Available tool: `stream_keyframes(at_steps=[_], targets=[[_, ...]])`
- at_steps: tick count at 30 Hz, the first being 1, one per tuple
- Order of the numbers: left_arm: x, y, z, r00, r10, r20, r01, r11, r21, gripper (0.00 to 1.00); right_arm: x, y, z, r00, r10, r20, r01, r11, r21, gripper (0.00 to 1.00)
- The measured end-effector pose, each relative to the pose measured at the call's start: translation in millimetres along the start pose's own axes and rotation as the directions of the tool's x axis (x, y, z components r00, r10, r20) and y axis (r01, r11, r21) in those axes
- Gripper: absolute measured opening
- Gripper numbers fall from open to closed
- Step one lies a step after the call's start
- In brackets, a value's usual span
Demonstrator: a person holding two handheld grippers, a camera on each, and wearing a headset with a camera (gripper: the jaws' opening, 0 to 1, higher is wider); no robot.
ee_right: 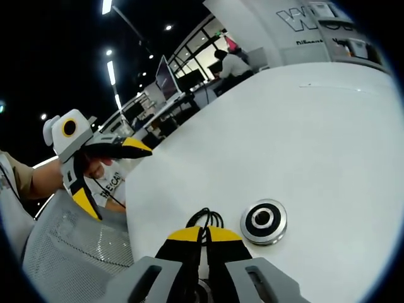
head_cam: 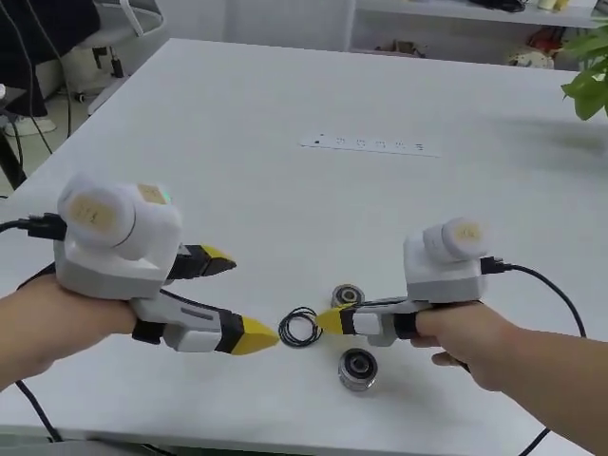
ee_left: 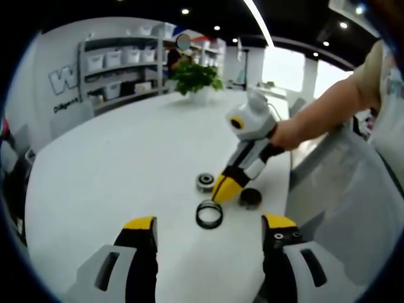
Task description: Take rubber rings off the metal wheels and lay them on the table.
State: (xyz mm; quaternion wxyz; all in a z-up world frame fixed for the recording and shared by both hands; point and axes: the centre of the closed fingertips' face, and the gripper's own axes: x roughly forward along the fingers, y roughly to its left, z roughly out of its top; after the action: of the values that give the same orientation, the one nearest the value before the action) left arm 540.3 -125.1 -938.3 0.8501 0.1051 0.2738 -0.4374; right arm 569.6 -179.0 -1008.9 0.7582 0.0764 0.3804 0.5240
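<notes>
Low over the white table [head_cam: 285, 190], a person holds two yellow-tipped grippers facing each other across a small cluster of parts. The left gripper [head_cam: 236, 296] has its jaws spread wide apart and holds nothing; in its own view the two tips frame the black rubber rings [ee_left: 209, 214] lying flat on the table just ahead of them. The right gripper [head_cam: 330, 321] has its jaws pressed together, and its tip touches the edge of the rubber rings [head_cam: 299, 328]. In the right gripper view thin black loops [ee_right: 205, 218] show just past the closed tips. Whether the rubber is pinched between them cannot be told.

Two metal wheels lie flat on the table beside the right gripper, one on each side of it. The far wheel [head_cam: 347, 295] lies just beyond the gripper's jaws, near the rings but apart from them, and shows a bright metal centre; it appears again in the left gripper view [ee_left: 205, 182] and the right gripper view [ee_right: 264, 221]. The near wheel [head_cam: 358, 369] sits closer to the table's front edge, just under the right hand's side of the gripper, and looks darker.

Farther back, a white power strip [head_cam: 370, 144] is on the table, and a green plant [head_cam: 589, 66] shows at the right edge.
</notes>
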Motion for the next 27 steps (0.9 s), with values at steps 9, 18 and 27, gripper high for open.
stream_keyframes(at_steps=[9,18,27], targets=[[0.5,-0.6,0.7,1.0,-0.001,-0.008,0.001,1.0,0.006,0.68,-3.3,-0.6,2.0,0.9999,-0.006,0.01,0.006,1.0,-0.004,0.08],[0.5,-2.0,3.8,1.0,-0.005,-0.007,0.005,1.0,0.01,0.68,-12.4,4.7,11.0,0.9993,-0.002,0.037,0.003,1.0,-0.016,0.14],[-0.9,-1.4,12.4,1.0,-0.003,0.008,0.003,1.0,0.014,0.68,-25.7,12.0,22.4,0.9981,0.0,0.062,0.005,0.998,-0.07,0.21]])
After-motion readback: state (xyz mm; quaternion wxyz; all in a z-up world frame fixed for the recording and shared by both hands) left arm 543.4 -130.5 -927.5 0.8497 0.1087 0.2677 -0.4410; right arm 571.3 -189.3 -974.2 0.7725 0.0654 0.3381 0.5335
